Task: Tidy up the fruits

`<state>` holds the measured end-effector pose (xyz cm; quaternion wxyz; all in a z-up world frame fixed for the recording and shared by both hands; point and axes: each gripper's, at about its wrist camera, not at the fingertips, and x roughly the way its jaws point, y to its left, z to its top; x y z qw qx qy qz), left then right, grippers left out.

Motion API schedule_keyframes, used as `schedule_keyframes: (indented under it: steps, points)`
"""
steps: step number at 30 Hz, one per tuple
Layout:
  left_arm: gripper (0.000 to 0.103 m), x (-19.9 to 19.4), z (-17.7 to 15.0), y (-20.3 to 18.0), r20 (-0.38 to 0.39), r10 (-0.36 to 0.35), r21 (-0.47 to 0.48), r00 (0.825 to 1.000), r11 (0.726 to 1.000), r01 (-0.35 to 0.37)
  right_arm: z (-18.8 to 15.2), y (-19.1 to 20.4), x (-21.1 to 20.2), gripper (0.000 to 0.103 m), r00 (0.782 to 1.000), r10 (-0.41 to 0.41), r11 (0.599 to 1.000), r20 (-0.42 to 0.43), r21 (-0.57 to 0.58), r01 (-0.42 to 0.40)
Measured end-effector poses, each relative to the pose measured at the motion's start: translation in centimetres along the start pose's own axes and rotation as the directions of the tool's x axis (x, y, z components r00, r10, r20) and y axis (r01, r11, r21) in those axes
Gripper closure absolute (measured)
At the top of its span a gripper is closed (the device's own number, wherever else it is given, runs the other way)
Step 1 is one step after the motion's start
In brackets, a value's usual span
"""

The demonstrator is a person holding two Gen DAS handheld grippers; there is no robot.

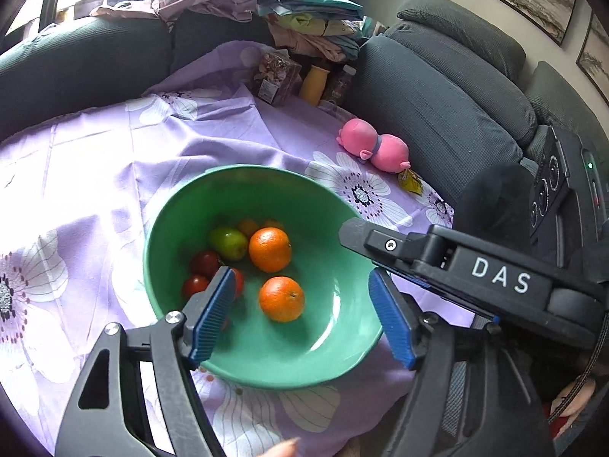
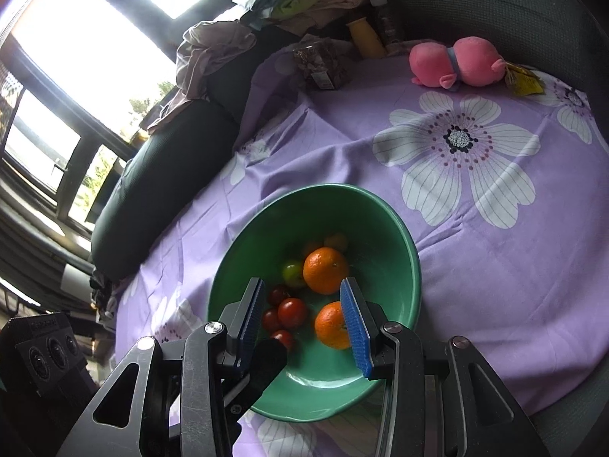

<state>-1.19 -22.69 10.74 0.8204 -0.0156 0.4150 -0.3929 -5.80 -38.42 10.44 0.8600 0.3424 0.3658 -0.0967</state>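
A green bowl (image 1: 342, 346) stands on the purple flowered cloth (image 1: 95, 175) and shows in both views (image 2: 380, 213). It holds two oranges (image 1: 269, 249) (image 1: 281, 299), a green fruit (image 1: 227, 243), several small red fruits (image 1: 204, 262) and small yellow-orange fruits behind. My left gripper (image 1: 304, 312) is open and empty, hovering over the bowl's near side. My right gripper (image 2: 304, 323) is open and empty above the bowl, its right pad in front of the nearer orange (image 2: 330, 325). The farther orange (image 2: 325, 269) and red fruits (image 2: 291, 312) lie between and beyond its fingers.
A pink plush toy (image 1: 375, 144) (image 2: 456, 61) with a yellow tag lies at the cloth's far edge. A yellow bottle (image 1: 314, 83), a packet of dried goods (image 1: 276, 76) and folded clothes (image 1: 312, 19) stand behind. A dark sofa (image 1: 437, 95) surrounds the cloth. The right gripper's body (image 1: 475, 270) reaches over the bowl's right rim.
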Motion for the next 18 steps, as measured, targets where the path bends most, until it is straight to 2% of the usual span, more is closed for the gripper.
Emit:
schedule_keyframes:
  steps: [4,10,18]
  points:
    - [0.028,-1.6,0.0,0.4,0.030,0.019,-0.005,0.999,1.000,-0.019,-0.1,1.1,-0.7,0.060,0.999,-0.035,0.999,0.030,-0.037,0.036]
    - [0.028,-2.4,0.0,1.2,0.035,0.021,-0.028,0.999,0.999,-0.020,-0.4,2.3,-1.1,0.060,0.995,-0.089,0.993,0.055,-0.075,0.093]
    - [0.028,-3.8,-0.6,2.3,0.053,0.045,-0.052,0.998,0.998,-0.043,-0.7,3.5,-1.3,0.060,0.992,-0.103,0.988,0.067,-0.106,0.110]
